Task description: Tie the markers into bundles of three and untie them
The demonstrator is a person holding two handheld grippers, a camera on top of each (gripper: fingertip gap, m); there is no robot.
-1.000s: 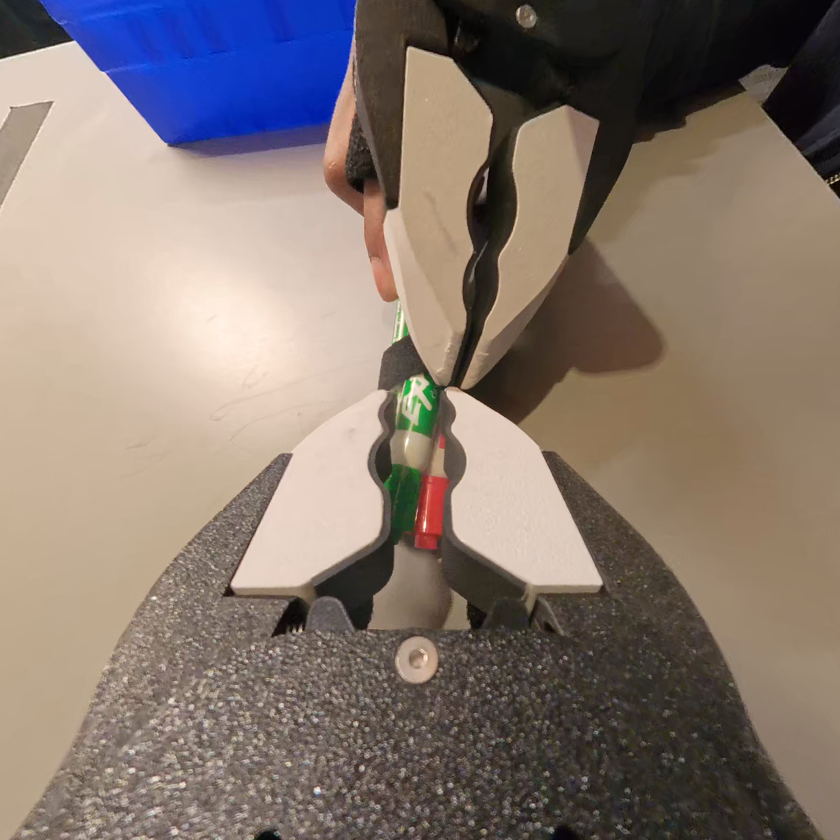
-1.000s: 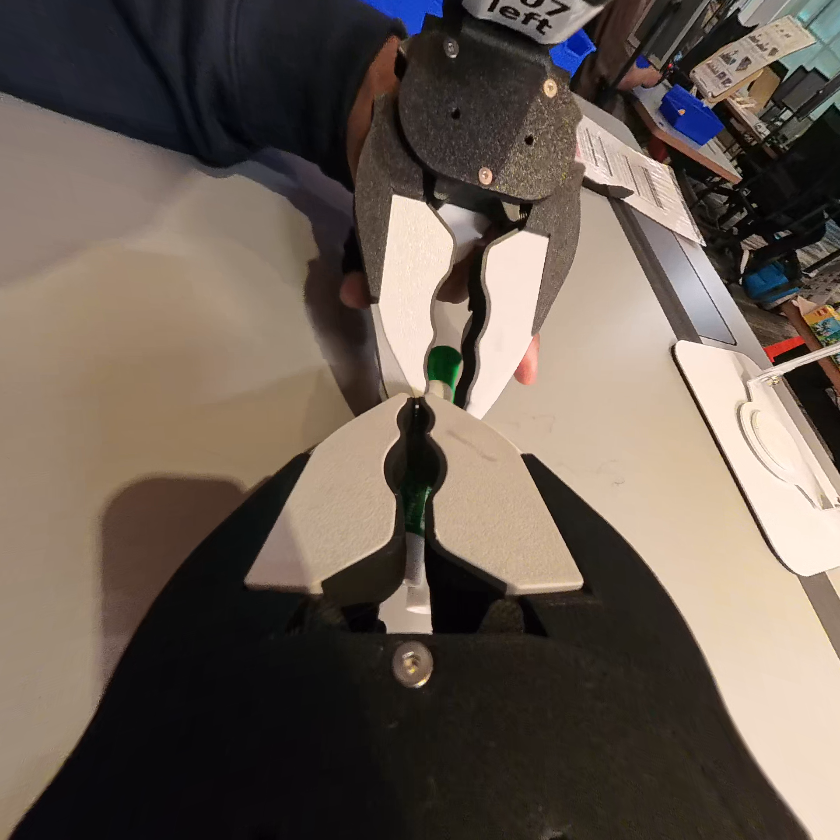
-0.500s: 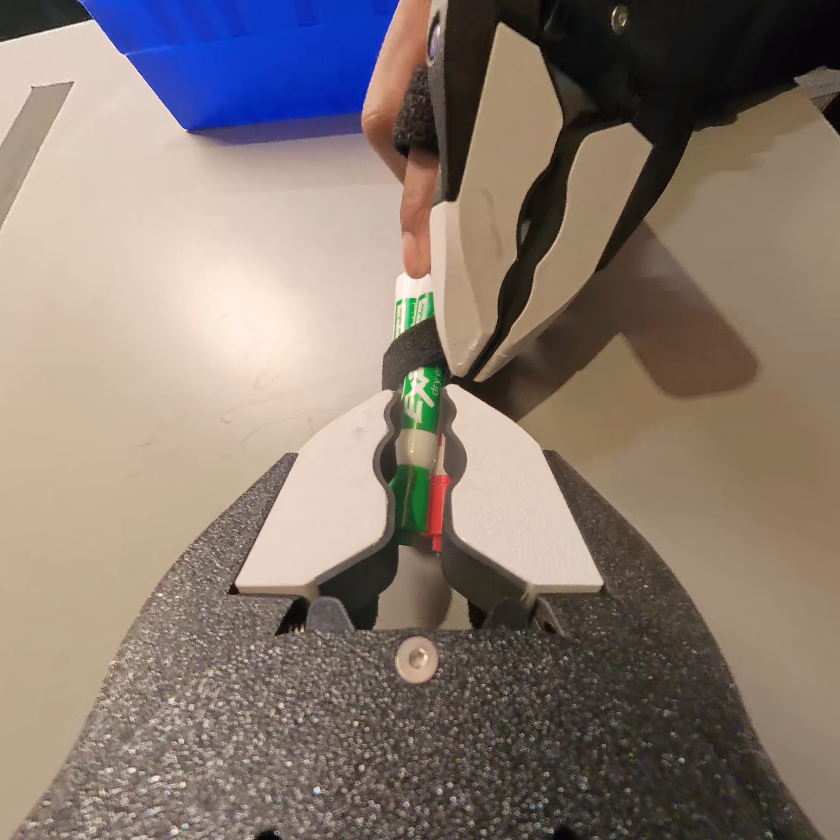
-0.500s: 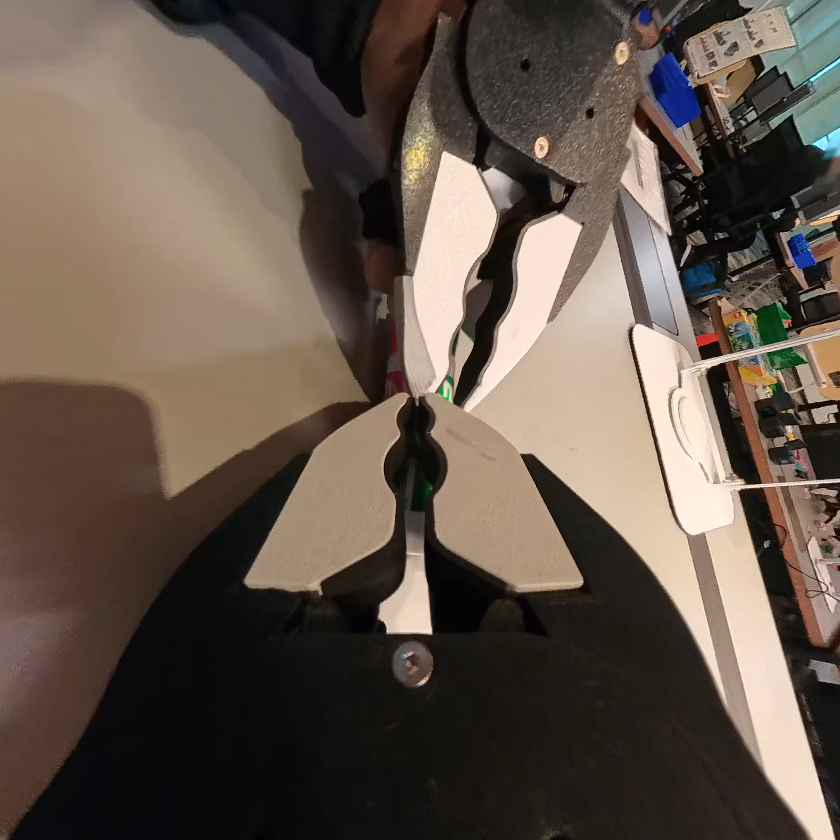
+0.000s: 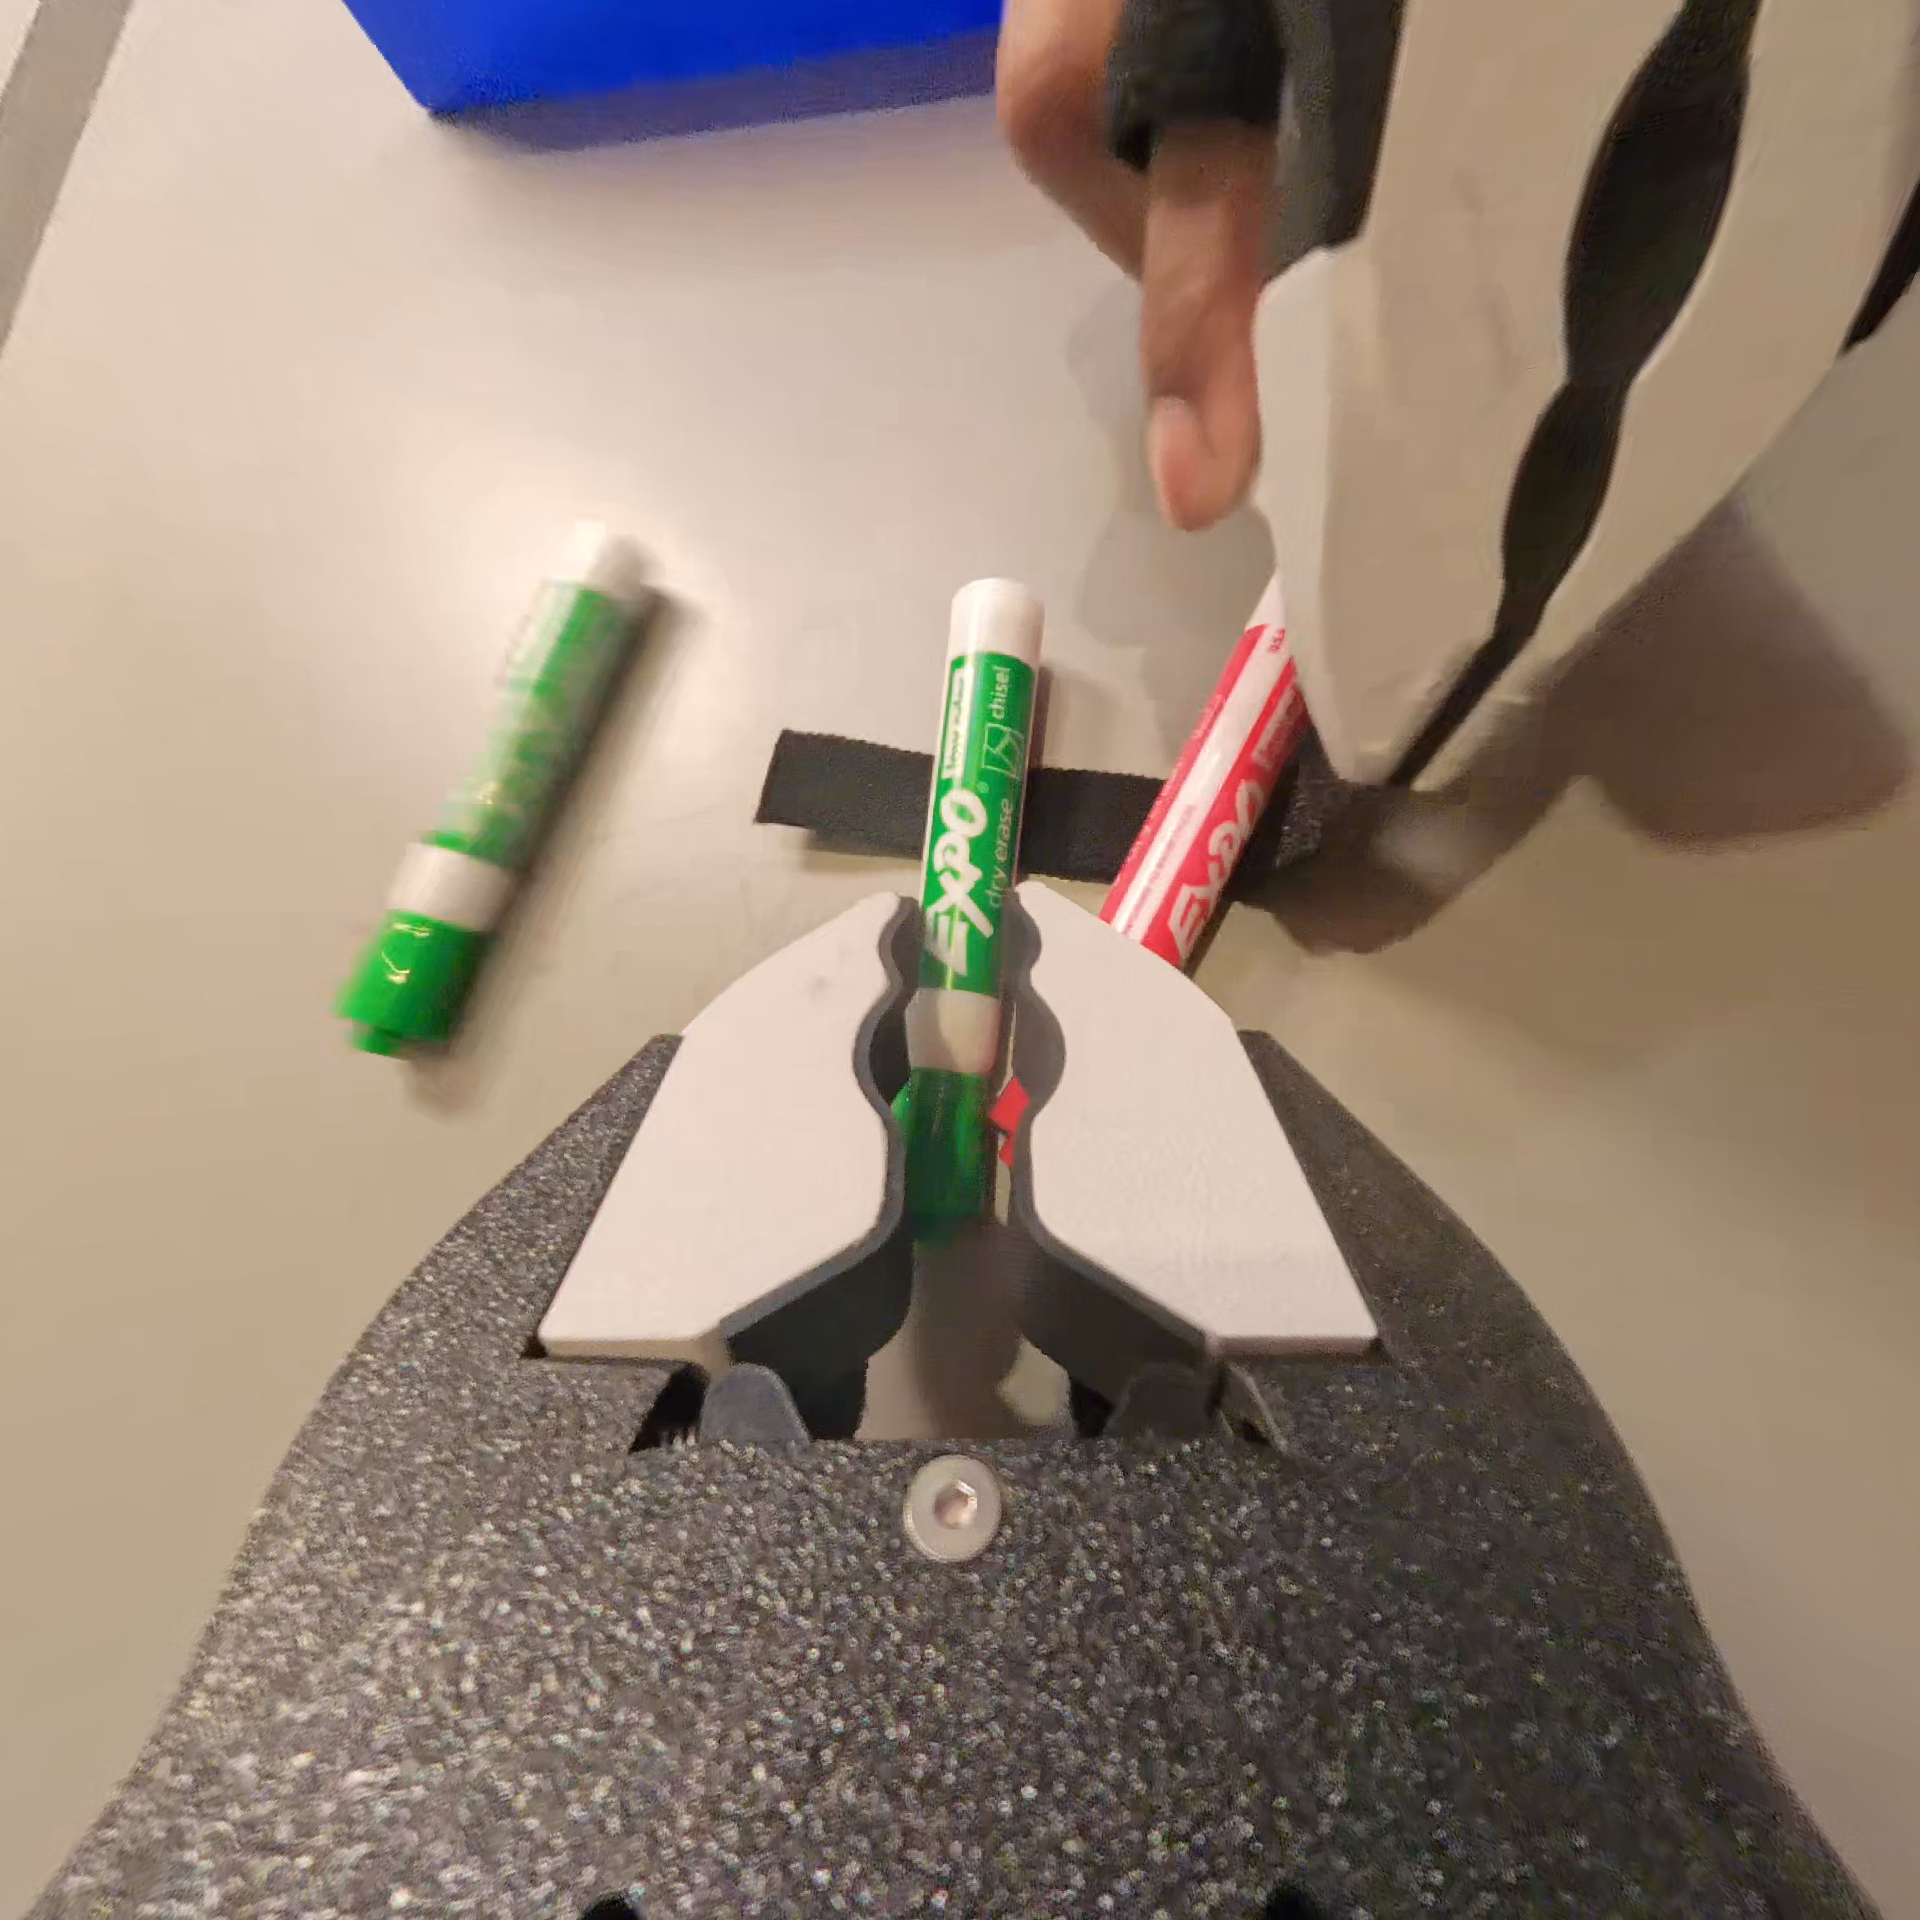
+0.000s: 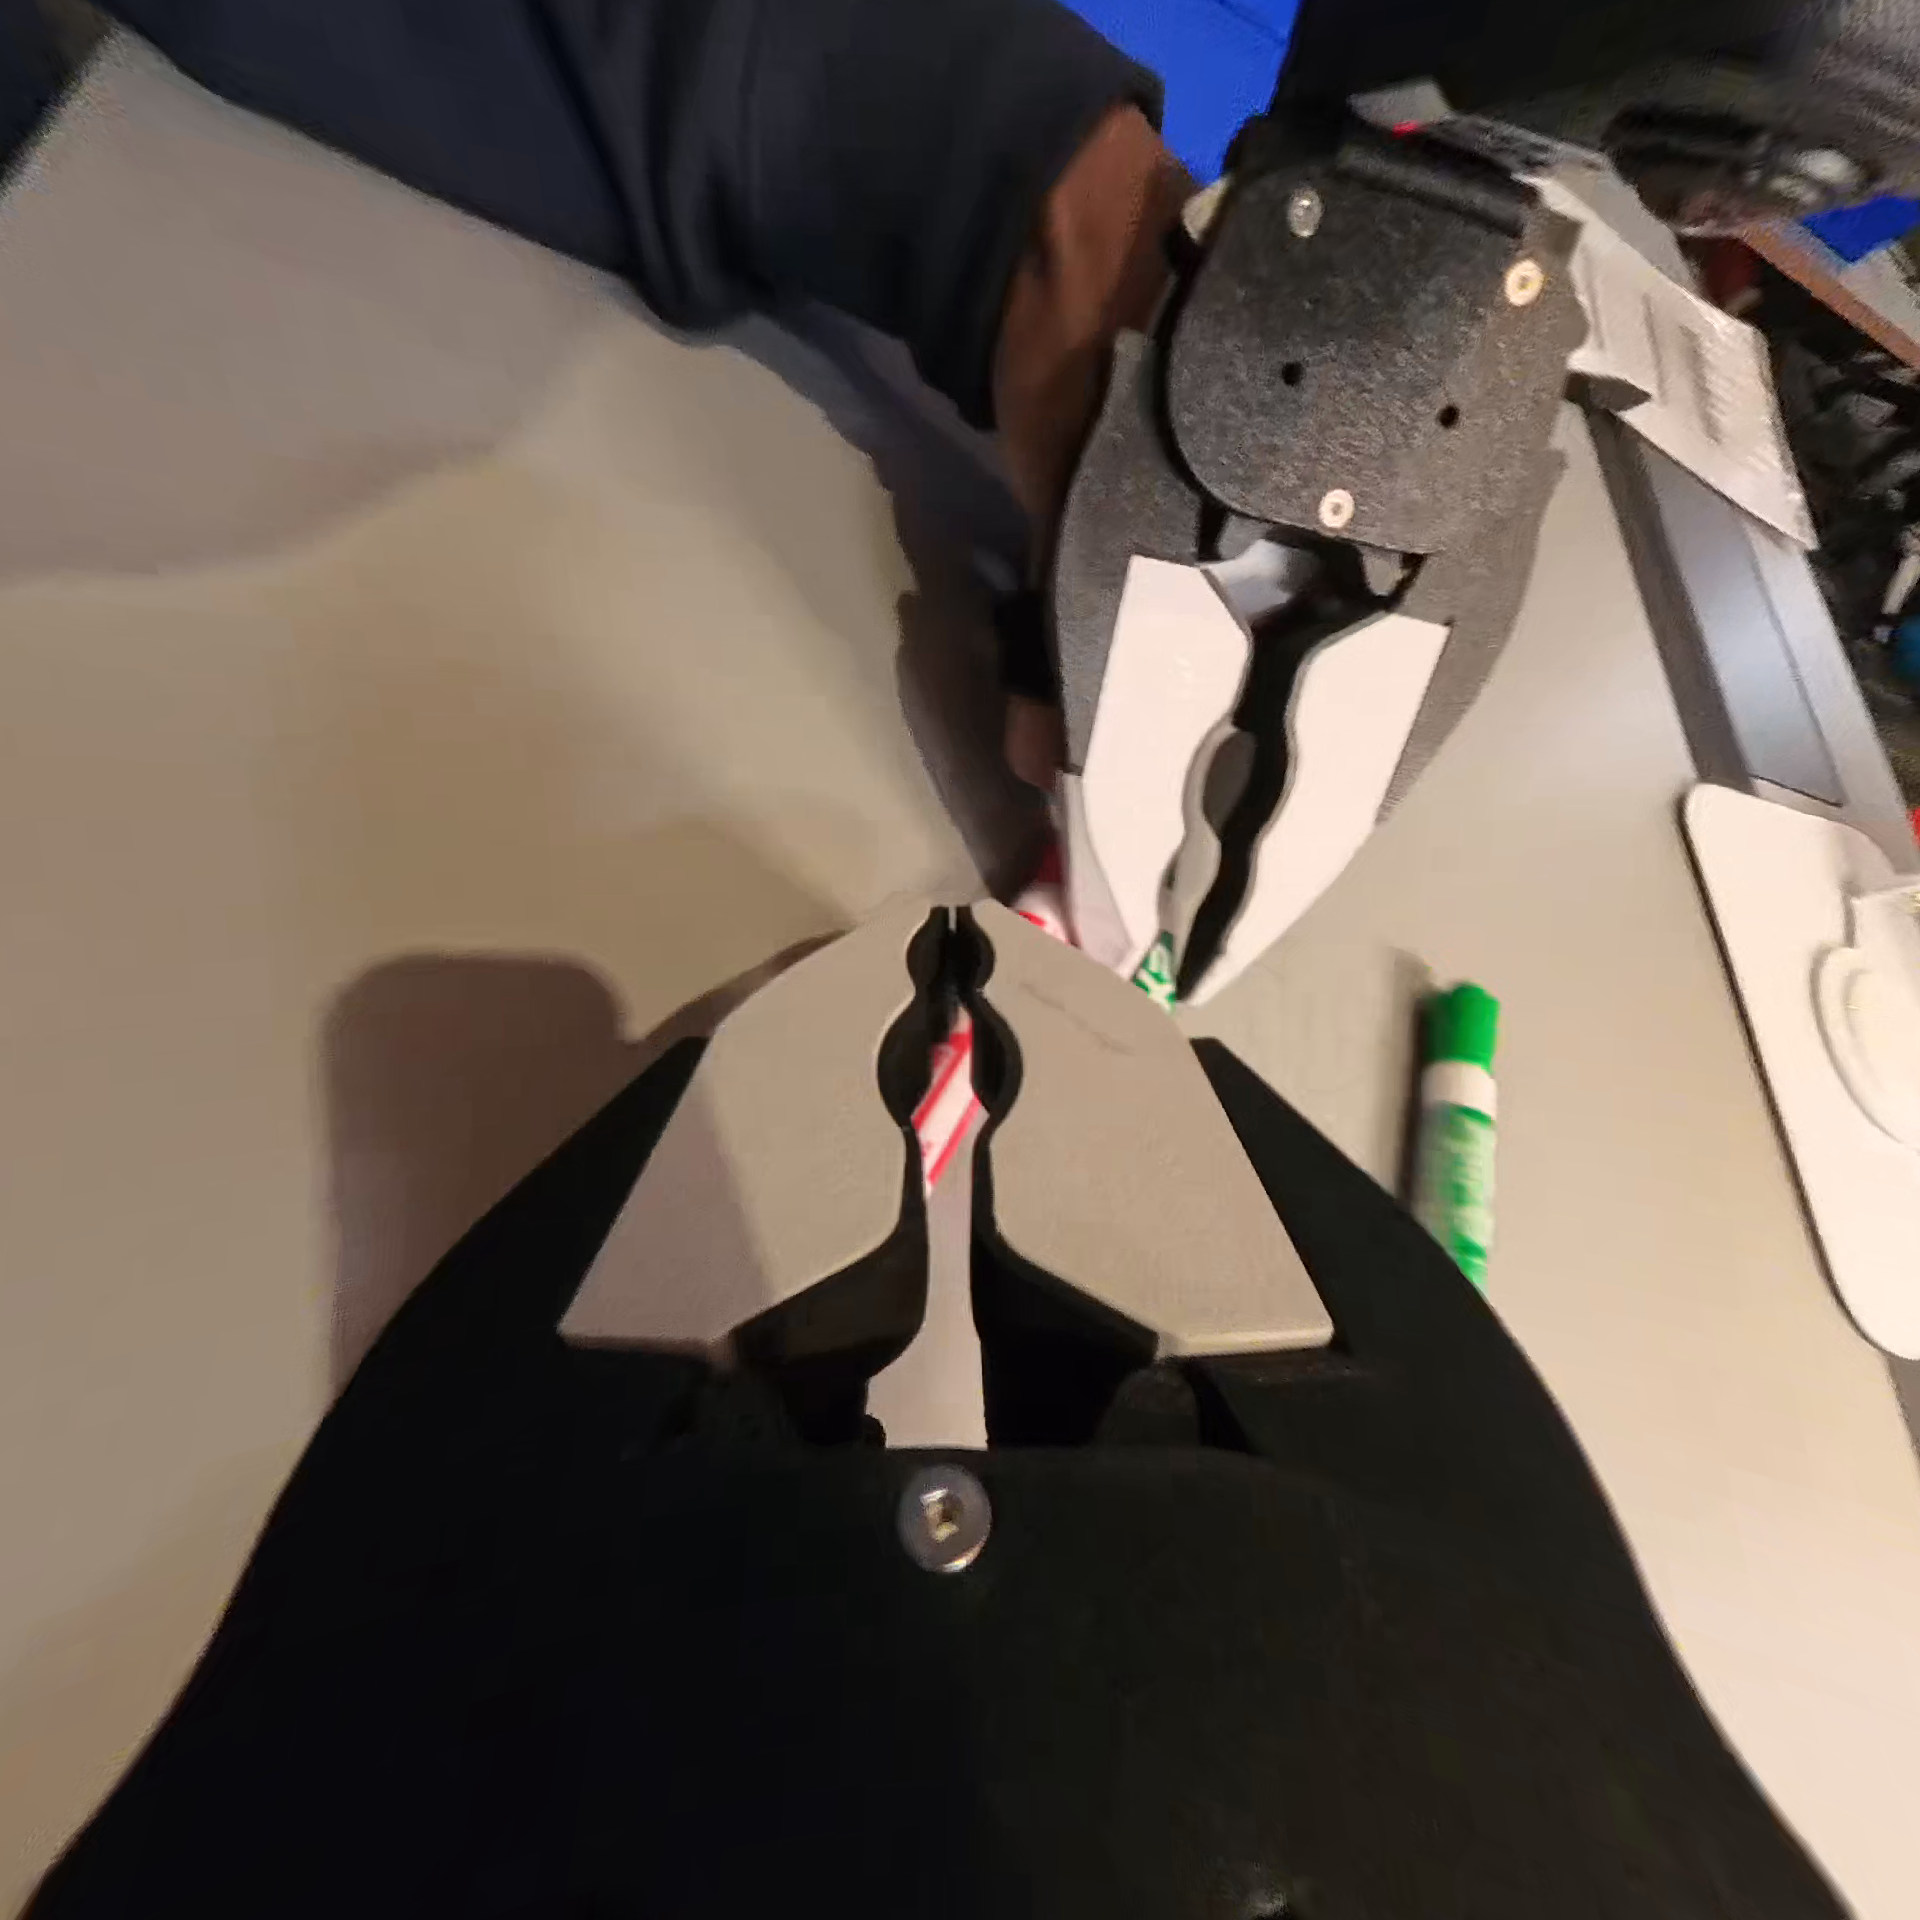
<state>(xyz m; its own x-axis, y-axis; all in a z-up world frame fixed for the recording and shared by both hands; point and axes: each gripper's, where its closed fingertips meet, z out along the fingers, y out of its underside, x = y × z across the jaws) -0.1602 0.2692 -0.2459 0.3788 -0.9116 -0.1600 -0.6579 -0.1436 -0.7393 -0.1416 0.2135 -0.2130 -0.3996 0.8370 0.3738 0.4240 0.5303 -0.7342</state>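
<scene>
Now left wrist view: left gripper (image 5: 961, 920) is clamping a green marker (image 5: 975, 821), which is pointing far. A red marker (image 5: 1210, 800) is leaning just right of it, its lower end going under the right finger. Both are crossing a black strap (image 5: 842, 792) lying flat on the table (image 5: 312, 468). A second green marker (image 5: 488, 800) is lying loose at left. The right gripper (image 5: 1397, 769) is pinching the strap's right end. Blue bin (image 5: 665, 47) far.

Right wrist view: right gripper (image 6: 951, 920) fingers are sitting almost together on something thin and dark. Left gripper (image 6: 1164, 977) is holding the green marker (image 6: 1158, 971); the loose one (image 6: 1455, 1112) is lying at right beside a white pad (image 6: 1766, 956).
</scene>
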